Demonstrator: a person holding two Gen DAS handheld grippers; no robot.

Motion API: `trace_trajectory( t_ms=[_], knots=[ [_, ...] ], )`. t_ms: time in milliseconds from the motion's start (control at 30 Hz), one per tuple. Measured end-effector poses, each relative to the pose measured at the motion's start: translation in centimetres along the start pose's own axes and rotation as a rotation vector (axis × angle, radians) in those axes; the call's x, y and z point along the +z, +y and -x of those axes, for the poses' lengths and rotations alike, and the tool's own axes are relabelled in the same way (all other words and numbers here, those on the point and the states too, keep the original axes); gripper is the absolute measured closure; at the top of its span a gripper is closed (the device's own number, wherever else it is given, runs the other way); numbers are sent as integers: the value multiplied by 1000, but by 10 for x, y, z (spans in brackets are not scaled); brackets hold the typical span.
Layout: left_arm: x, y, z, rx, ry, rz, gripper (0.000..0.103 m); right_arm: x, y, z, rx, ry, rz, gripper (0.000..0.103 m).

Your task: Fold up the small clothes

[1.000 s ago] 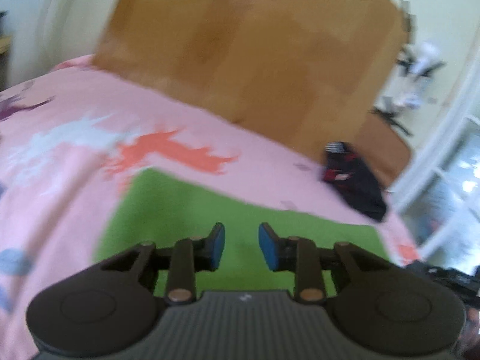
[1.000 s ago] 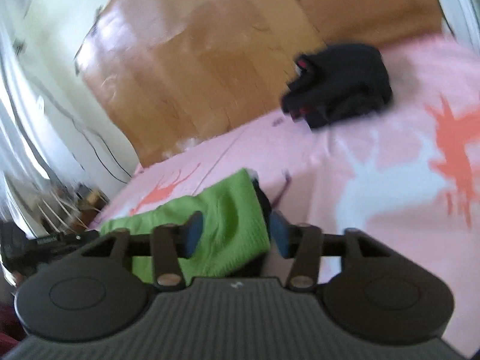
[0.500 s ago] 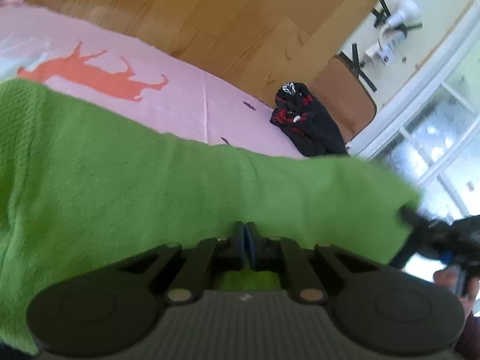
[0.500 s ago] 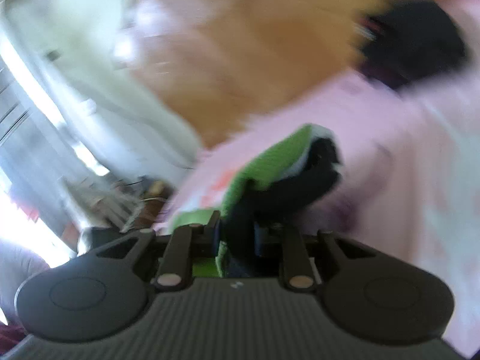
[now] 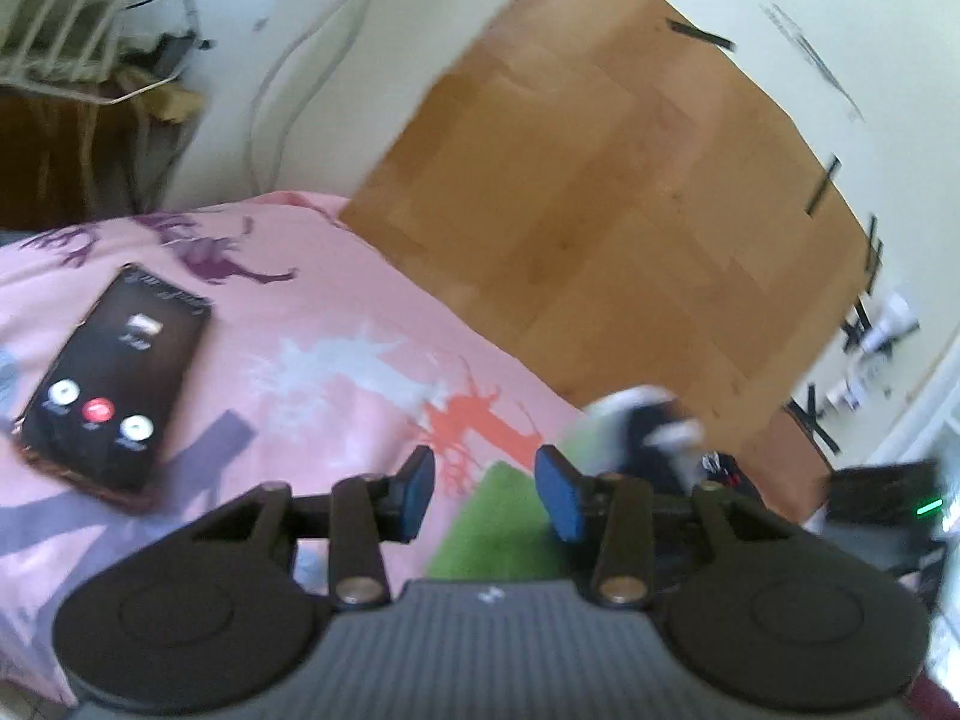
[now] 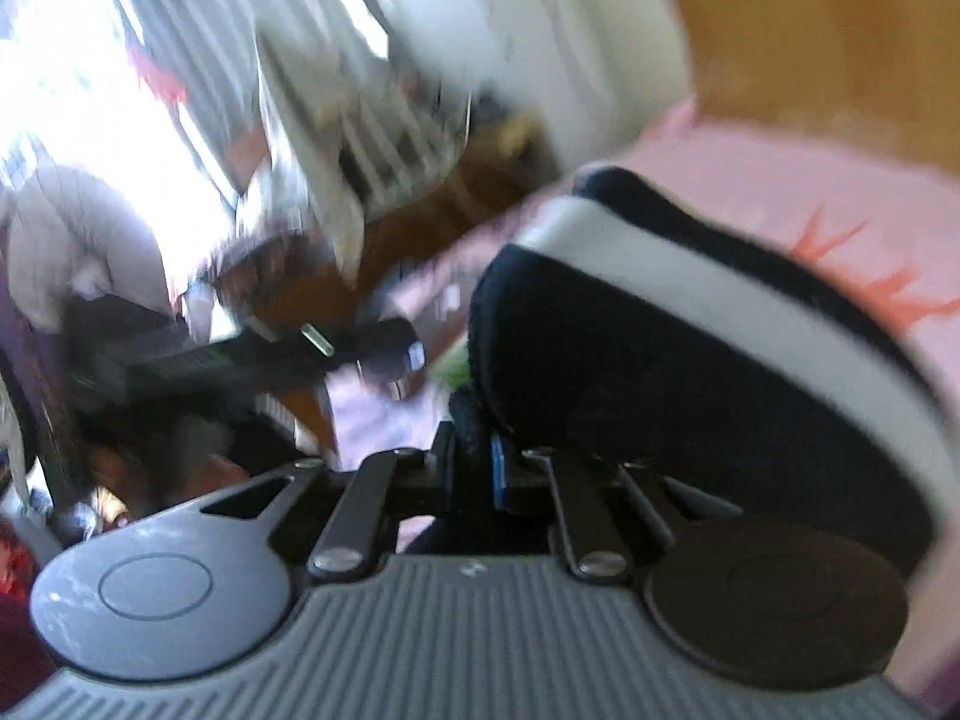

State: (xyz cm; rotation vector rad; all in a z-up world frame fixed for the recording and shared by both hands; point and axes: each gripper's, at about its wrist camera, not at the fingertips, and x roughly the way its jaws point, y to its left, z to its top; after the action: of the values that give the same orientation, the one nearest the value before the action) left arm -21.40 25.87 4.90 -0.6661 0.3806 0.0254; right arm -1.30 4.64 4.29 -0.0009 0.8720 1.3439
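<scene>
The small garment is green (image 5: 503,531) with a black part and a white band (image 6: 690,300). It lies on the pink bedsheet (image 5: 336,324). My left gripper (image 5: 483,480) is over the sheet at the green cloth's left edge. Its jaws are opening and nothing is between them. My right gripper (image 6: 474,456) has its jaws closing, and its pads pinch the black cloth. The black and white part bulges up and to the right of them. In the left wrist view this lifted end (image 5: 648,420) is blurred.
A phone (image 5: 114,378) with a lit call screen lies on the sheet at the left. A wooden board (image 5: 600,192) leans on the wall behind the bed. A dark clothes pile (image 5: 726,468) peeks out at the far right. Blurred furniture and a bright window (image 6: 90,60) stand off the bed.
My left gripper has let go of the green cloth, opened and swung left, so the phone shows. My right gripper has shut on the garment's black edge and carried it across.
</scene>
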Motion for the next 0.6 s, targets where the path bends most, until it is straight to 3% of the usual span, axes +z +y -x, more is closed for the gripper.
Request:
trace_trajectory(
  t_ms=[33,100,200,267,467,567,600],
  knots=[
    [-1,2,-3,-1,6,15,64,-5,-5,-22,-25,39,3,92],
    [-5,0,-11,-18,29,20,64,-16,-7,-28,12,5,-28,90],
    [-6,-8,-20,-64,56,-15,62,-14,2,1,68,-1,-3,70],
    [-6,-12,-26,-94,58,-36,62,-13,5,30,71,-47,43,70],
    [-9,-28,-36,-200,58,-55,61,3,6,93,-86,-209,120,71],
    [-21,-40,-41,-190,86,-107,62,18,-11,76,-130,-207,89,73],
    [-27,-43,-44,-167,103,-128,63,21,-20,60,-161,-162,82,75]
  ],
)
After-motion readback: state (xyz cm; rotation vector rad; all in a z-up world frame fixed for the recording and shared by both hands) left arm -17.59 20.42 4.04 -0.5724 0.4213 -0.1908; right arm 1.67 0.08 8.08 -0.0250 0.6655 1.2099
